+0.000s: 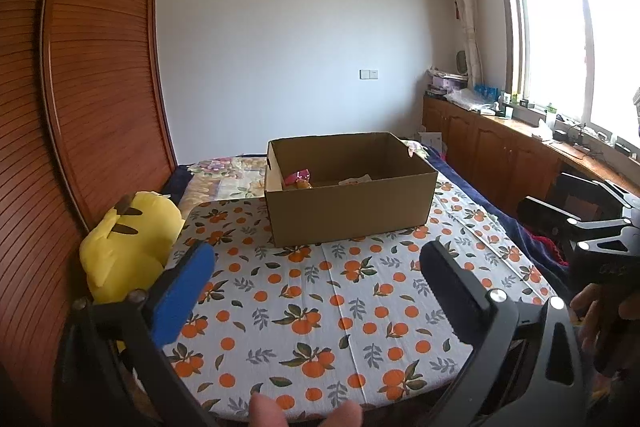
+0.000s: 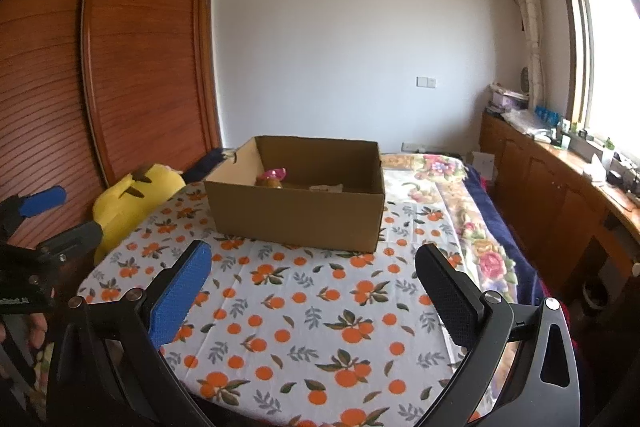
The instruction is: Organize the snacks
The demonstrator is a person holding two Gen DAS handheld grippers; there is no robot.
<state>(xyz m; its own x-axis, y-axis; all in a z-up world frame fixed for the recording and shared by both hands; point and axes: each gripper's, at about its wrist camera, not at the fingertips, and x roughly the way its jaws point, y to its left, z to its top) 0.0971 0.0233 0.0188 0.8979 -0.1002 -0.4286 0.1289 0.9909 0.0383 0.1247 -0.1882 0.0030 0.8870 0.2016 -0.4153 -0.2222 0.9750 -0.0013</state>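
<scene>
Left wrist view: the left gripper [image 1: 318, 263] has its fingers spread wide with nothing between them, above the orange-print worktop [image 1: 320, 307]. A yellow plush toy [image 1: 128, 243] lies left of the blue finger. Ahead, between the fingers, stands the open cardboard box [image 1: 348, 203] with snacks [image 1: 298, 179] inside. Right wrist view: the right gripper [image 2: 314, 263] is likewise wide and empty, the box just ahead.

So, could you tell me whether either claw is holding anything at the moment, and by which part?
Nothing is held: the left claw and right claw both stand open and empty above the tablecloth.
</scene>
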